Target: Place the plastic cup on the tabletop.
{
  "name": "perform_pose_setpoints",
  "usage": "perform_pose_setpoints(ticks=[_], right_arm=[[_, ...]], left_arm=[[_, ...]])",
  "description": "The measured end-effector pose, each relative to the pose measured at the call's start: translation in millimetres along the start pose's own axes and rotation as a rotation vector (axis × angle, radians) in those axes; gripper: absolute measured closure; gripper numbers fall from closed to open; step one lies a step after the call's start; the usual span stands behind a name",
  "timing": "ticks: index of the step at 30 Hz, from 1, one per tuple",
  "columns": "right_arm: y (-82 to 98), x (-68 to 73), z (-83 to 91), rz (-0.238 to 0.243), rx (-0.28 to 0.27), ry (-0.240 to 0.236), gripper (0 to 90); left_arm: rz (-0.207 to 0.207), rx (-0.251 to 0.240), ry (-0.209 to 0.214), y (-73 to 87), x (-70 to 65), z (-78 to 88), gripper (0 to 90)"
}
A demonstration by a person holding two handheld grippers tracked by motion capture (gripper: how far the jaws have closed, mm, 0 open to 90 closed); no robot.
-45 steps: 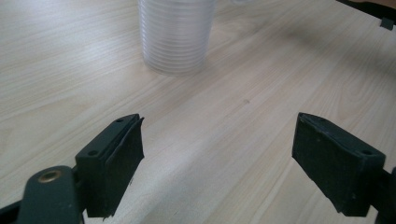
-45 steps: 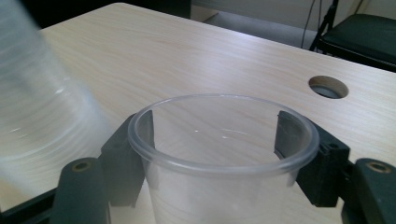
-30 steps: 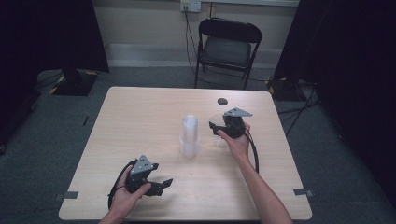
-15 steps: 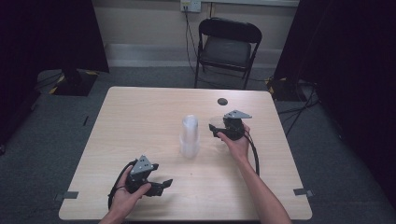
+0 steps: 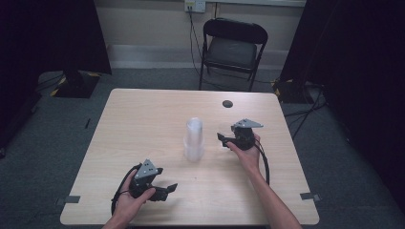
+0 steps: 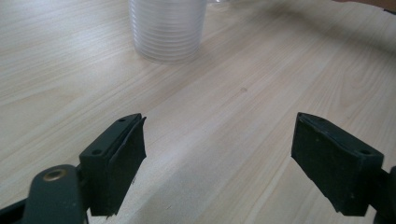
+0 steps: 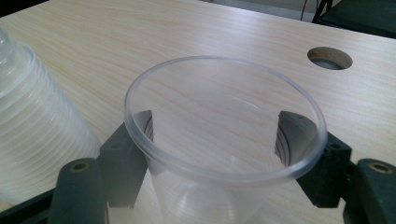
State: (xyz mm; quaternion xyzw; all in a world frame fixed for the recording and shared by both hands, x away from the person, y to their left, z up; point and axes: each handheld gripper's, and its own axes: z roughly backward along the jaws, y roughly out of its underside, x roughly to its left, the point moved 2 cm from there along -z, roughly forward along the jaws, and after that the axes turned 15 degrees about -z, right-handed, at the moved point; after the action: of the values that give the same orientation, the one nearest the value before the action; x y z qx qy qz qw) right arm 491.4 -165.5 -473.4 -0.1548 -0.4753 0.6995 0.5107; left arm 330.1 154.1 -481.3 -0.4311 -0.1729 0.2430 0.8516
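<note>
A clear cup (image 7: 224, 140) sits clamped between the right gripper's (image 7: 219, 154) closing jaws, hand low over the table (image 5: 143, 124); left gripper (image 6: 219, 154) gapes empty.

The tabletop (image 5: 143, 124) looks like pale wood-grain laminate, smooth with a soft sheen. The stack of cups (image 5: 194, 138) near its middle is clear, thin plastic, ribbed where the rims nest. The single cup (image 7: 224, 140) between the right claw (image 7: 219, 154) pads is the same glossy clear plastic with a rolled rim. The left claw (image 6: 219, 163) has matt black, rubbery-looking pads (image 6: 126, 154) on dull dark plastic arms.
</note>
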Motion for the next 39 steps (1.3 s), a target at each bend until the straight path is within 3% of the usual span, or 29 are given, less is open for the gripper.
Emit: perform_pose_setpoints(ticks=[21, 26, 39], right_arm=[[15.6, -3.0, 3.5, -0.033, 0.043, -0.015, 20.4], [20.9, -3.3, 5.0, -0.04, 0.074, -0.028, 17.1], [24.7, -9.3, 29.7, -0.095, 0.076, -0.073, 16.0]], left_arm=[[0.003, 0.004, -0.013, 1.7, 4.8, 0.0, 17.4], [0.023, 0.003, -0.021, 2.9, 8.7, 1.7, 17.4], [0.075, -0.011, -0.068, 6.3, 23.6, 11.4, 18.1]])
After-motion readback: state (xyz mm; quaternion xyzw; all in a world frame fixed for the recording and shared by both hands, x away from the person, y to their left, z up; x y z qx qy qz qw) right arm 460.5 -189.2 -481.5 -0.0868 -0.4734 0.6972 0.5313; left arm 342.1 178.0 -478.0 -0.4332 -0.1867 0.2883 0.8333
